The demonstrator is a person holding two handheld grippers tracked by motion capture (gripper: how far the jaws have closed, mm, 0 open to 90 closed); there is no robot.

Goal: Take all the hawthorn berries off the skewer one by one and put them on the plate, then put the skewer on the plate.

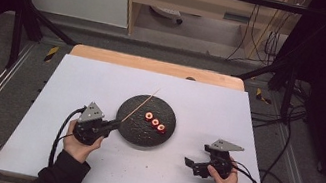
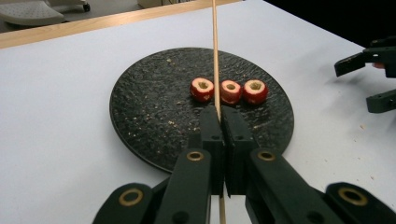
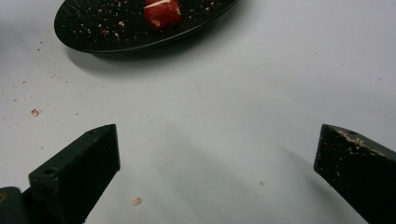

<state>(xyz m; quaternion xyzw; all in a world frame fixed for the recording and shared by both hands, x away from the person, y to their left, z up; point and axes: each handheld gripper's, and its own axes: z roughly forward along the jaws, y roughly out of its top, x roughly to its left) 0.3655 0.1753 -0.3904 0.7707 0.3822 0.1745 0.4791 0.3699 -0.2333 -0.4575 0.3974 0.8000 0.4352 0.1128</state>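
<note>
L tool (image 2: pixel 219 116) clamps skewer (image 2: pixel 215 51), top cut off, above plate (image 2: pixel 140 112) w/ three fruit pieces (image 2: pixel 229 91); R tool (image 3: pixel 217 163) wide open, empty.

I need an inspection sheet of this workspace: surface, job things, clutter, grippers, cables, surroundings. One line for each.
Surface: white table top on a wooden board, small crumbs near the right gripper.
Job things: black plate with three red cored fruit pieces in a row; thin wooden skewer pointing over the plate.
Clutter: nothing seen besides crumbs.
Grippers: left gripper shut on the skewer; right gripper open, jaws wide apart, holding nothing.
Cables: one black cable trails from each gripper.
Surroundings: black frame, grey floor, cabinets behind.
</note>
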